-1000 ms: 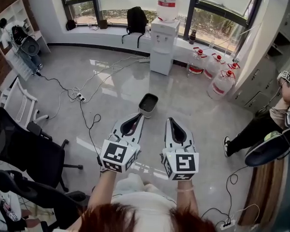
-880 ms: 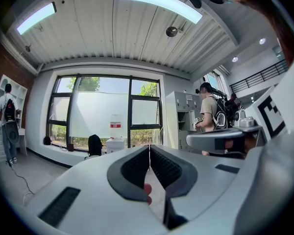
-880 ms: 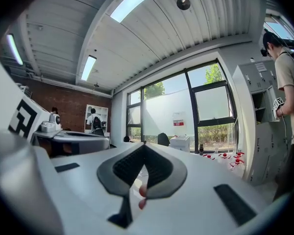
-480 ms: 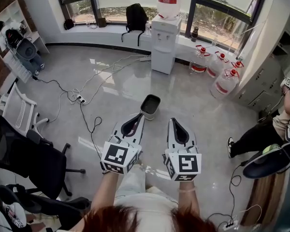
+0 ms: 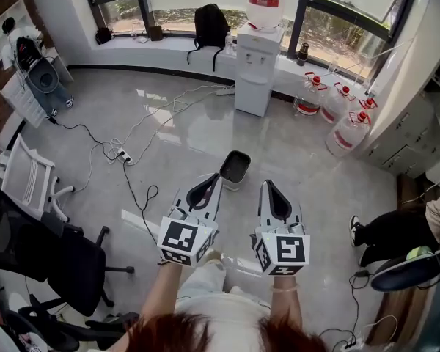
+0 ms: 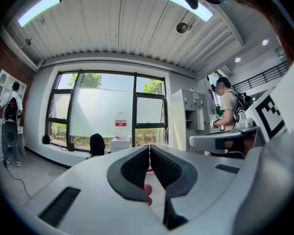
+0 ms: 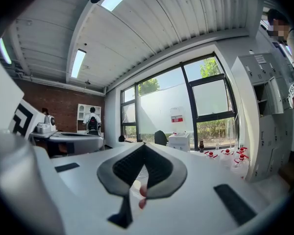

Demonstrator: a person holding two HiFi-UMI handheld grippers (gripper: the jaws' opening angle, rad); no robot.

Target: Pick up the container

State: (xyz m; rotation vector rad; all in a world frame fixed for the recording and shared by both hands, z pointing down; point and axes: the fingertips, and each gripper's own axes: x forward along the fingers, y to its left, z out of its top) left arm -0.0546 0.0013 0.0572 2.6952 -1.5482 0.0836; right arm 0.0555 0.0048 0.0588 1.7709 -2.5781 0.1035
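Note:
A dark rectangular container (image 5: pixel 235 168) with a pale rim stands on the grey floor, just beyond my two grippers in the head view. My left gripper (image 5: pixel 213 177) is held level with its tip beside the container's near left corner, jaws shut and empty. To its right my right gripper (image 5: pixel 268 184) is also held level, shut, with nothing between its jaws. Neither gripper touches the container. In the left gripper view the left gripper (image 6: pixel 149 148) has its pads together; the right gripper (image 7: pixel 144 147) in the right gripper view looks the same. The container shows in neither gripper view.
A white water dispenser (image 5: pixel 257 63) stands at the window wall, with water jugs (image 5: pixel 337 112) to its right. Cables and a power strip (image 5: pixel 125 156) lie on the floor at left. Black office chairs (image 5: pixel 44 240) stand at lower left. A seated person (image 5: pixel 396 226) is at right.
Both grippers have moved forward across the floor toward the container, which now lies closer to their tips. Both jaws stayed shut.

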